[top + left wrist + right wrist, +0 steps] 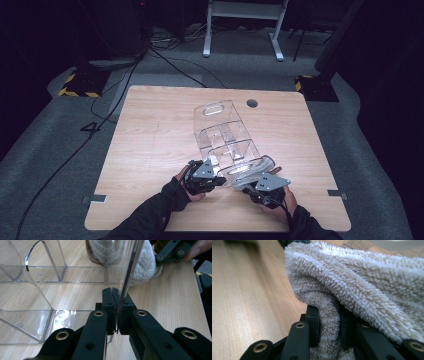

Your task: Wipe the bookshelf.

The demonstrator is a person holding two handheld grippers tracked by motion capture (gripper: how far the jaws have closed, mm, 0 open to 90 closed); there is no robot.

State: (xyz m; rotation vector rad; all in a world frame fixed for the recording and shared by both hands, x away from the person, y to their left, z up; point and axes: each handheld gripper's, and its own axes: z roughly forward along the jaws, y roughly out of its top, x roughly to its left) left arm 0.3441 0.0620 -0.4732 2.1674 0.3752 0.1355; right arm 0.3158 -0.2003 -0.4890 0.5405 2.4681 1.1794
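A clear acrylic organizer [222,135] with several compartments lies tilted on the wooden table [150,150]. My left gripper [212,172] is at its near left corner, shut on a thin clear wall [130,267] that stands between the pads of my left gripper [116,315]. A fluffy beige towel [362,282] is bunched at the organizer's near end [147,267]. My right gripper [329,327] is shut on a fold of it, just right of the organizer [252,187], and its body shows across the table [170,250] in the left gripper view.
A round cable hole [252,103] sits near the table's far edge. Beyond the table are floor cables [165,60], a white desk frame [245,20] and yellow-striped stand bases [80,85]. Bare wood spreads left of the organizer.
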